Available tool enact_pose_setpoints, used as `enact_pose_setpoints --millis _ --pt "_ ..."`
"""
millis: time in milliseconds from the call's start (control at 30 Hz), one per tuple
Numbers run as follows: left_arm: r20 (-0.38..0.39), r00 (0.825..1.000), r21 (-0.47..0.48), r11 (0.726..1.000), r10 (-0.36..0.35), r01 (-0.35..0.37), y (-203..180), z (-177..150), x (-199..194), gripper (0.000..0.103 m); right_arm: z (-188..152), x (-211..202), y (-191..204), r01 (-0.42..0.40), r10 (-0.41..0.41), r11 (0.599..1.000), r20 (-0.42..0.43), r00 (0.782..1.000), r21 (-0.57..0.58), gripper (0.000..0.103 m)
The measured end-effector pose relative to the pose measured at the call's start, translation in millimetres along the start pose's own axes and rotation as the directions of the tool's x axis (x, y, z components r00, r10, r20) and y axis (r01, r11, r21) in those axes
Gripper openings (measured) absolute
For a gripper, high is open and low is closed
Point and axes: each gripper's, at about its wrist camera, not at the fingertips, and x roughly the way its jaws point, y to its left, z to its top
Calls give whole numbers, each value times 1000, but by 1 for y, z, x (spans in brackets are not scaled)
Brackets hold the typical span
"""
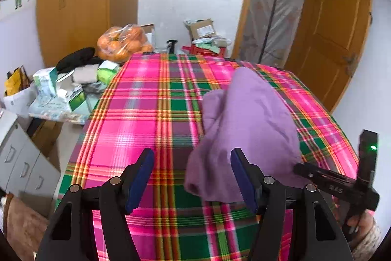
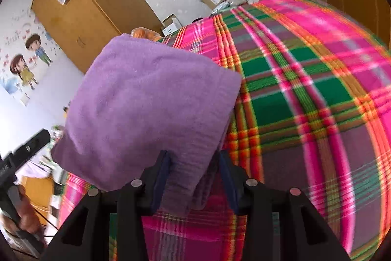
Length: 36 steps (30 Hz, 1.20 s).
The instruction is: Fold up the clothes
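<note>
Left gripper (image 1: 191, 177): jaws spread wide, nothing between the blue pads, only plaid tablecloth (image 1: 151, 114) showing in the gap. It hovers over the near edge of the table. From this tool the purple cloth (image 1: 246, 129) lies at about 1 o'clock, just beside the right-hand pad (image 1: 240, 175), which overlaps the cloth's lower hem in the view (contact or mere overlap: cannot tell). The cloth's long axis runs from 6 to 12 o'clock, rising to a peak at the far end, so it is lifted off the table, not lying flat.

Right gripper (image 2: 194, 176): pads pressed onto a bunched lower edge of the cloth (image 2: 151, 109), pinching it; the rest billows up and away toward 11 o'clock. In the left wrist view this same tool (image 1: 342, 185) enters at 4 o'clock with a hand (image 1: 361, 224) behind it. The right wrist view is motion-blurred across the tablecloth, so fine edges are unreliable.

Judgement: the right hand carries the cloth; the left is the free one and also near enough to take a second hold. The relation that matters is the loose hem at the left tool's 1 o'clock. Whether the cloth is being spread for folding or carried already doubled (it looks layered near the pinch), these views do not settle.
</note>
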Motion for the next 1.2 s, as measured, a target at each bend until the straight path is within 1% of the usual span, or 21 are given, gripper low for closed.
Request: enact_pose_setpoints --millis 67,167,233,267,333,367,400,500,700,933,1067,1133,1200 --pt "3 1000 40 999 -12 12 -9 -1 1 66 0 0 -3 -12 12 1000 2 1000 14 42" --pt "-34 999 78 997 -18 21 -19 -4 12 66 -1 1 -5 -16 16 1000 1 1000 21 41" --pt "-66 998 89 996 -24 30 -24 -6 21 66 -2 0 -5 -16 16 1000 2 1000 21 36" --pt "-75 997 92 995 -20 27 -25 -8 25 66 0 -1 -4 -20 20 1000 7 1000 18 32" --pt "-77 997 102 995 -3 11 -27 -9 29 66 2 -4 -3 -38 38 999 18 999 16 29" --pt "-75 997 106 994 5 3 -26 -9 31 66 4 -5 -3 -55 55 998 21 998 18 24" --pt "-76 997 108 994 14 -6 -25 -9 33 66 6 -5 -2 -73 73 997 22 997 19 10" --pt "-93 995 104 994 30 -21 -20 -9 40 66 12 -8 3 -136 135 990 40 990 27 7" --pt "-76 997 147 989 -24 35 -30 -14 32 67 29 -11 30 -235 235 972 64 970 -17 6" --pt "-60 994 199 975 -87 97 -42 -20 24 67 45 -12 62 -286 290 956 71 954 -64 6" --pt "-52 991 228 965 -124 132 -50 -24 19 67 42 -11 61 -268 272 962 71 960 -54 6" --pt "-46 992 254 959 -118 126 -56 -25 17 67 38 -12 55 -256 258 966 67 964 -37 6" --pt "-45 993 253 961 -107 114 -57 -25 13 67 34 -14 48 -237 238 971 63 969 -23 6"
